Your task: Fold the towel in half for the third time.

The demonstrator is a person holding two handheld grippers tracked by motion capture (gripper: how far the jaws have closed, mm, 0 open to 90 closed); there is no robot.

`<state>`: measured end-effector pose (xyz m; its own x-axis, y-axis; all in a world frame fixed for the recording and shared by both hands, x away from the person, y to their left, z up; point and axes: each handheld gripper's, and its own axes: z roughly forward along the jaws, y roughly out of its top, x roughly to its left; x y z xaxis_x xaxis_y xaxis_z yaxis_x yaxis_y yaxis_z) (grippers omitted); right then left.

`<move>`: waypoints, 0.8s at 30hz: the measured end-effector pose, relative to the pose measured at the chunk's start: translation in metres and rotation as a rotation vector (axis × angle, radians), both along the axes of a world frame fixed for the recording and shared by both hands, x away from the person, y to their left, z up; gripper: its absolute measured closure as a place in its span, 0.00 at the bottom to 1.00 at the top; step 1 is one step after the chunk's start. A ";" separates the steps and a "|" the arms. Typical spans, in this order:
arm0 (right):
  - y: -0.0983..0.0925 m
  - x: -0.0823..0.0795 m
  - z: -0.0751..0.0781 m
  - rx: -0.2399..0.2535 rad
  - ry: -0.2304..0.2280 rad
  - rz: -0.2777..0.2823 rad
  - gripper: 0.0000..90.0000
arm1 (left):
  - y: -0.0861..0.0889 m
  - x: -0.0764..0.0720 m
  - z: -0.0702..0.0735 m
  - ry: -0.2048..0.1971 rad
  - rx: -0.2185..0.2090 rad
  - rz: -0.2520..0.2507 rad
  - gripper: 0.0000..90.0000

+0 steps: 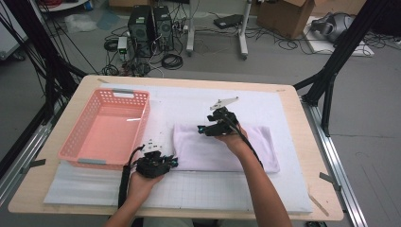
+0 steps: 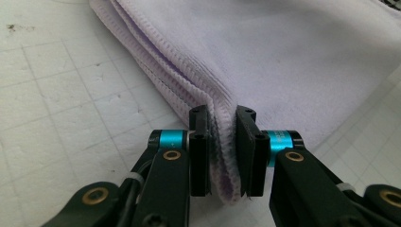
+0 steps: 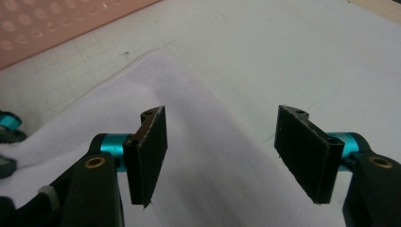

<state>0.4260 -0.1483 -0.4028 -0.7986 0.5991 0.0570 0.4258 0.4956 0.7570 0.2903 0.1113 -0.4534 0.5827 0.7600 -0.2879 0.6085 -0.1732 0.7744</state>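
- A folded pale lilac towel point(image 1: 227, 146) lies flat on the white gridded mat point(image 1: 198, 189), right of the pink basket point(image 1: 106, 130) and near the table's middle.
- The left gripper point(image 1: 171, 162) sits at the towel's near left corner, its 2 jaws clamped on the stacked folded edges point(image 2: 222, 156).
- The right gripper point(image 1: 202, 128) hovers above the towel's far left part, jaws apart, with nothing pinched between its pads point(image 3: 302, 151).
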 end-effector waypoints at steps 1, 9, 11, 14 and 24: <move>0.004 0.003 0.000 -0.008 0.007 0.003 0.39 | 0.000 0.000 0.000 0.003 -0.003 0.000 0.85; 0.036 0.018 -0.010 -0.063 0.052 0.059 0.50 | 0.002 0.001 0.000 0.018 -0.011 0.000 0.83; 0.046 0.020 -0.013 -0.073 0.056 0.074 0.50 | 0.002 0.001 0.000 0.022 -0.014 0.002 0.83; 0.059 0.023 -0.015 -0.093 0.058 0.102 0.53 | 0.003 0.001 0.000 0.026 -0.016 0.003 0.83; 0.079 0.037 -0.026 -0.159 0.111 0.170 0.67 | 0.004 -0.001 -0.001 0.025 -0.014 0.010 0.84</move>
<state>0.4633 -0.0689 -0.4284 -0.8830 0.4648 0.0656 0.4020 0.6766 0.6170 0.2895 0.1151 -0.4539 0.5673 0.7616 -0.3133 0.6297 -0.1560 0.7610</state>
